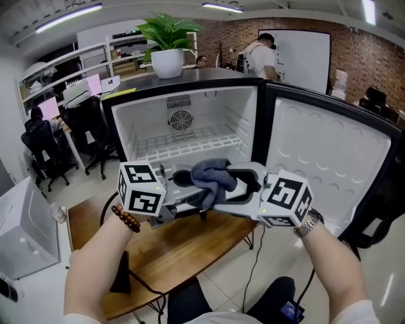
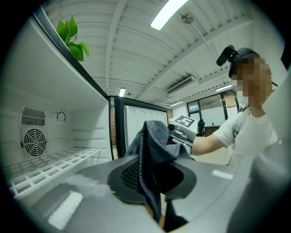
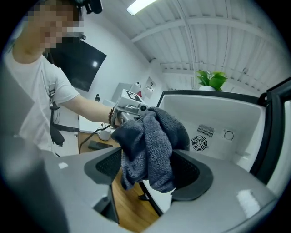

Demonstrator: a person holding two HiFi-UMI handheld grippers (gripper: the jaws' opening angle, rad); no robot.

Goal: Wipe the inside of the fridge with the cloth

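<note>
Nearest, just in front of the open fridge (image 1: 142,123), the left gripper (image 2: 152,181) has its jaws clamped on the grey cloth (image 1: 212,174) (bunched up, level with the fridge's wire shelf (image 1: 183,143) but outside the cabinet). Facing it, the right gripper (image 3: 148,170) holds its jaws spread wide around the same cloth, without pressing on it.

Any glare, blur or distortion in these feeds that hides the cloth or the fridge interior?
Head view: evenly lit and sharp, cloth and fridge interior clear. Left gripper view: heavy fisheye bending, dark corners, ceiling light blown out, cloth weave crisp. Right gripper view: same fisheye; nearest foreground soft, cloth sharp.
</note>
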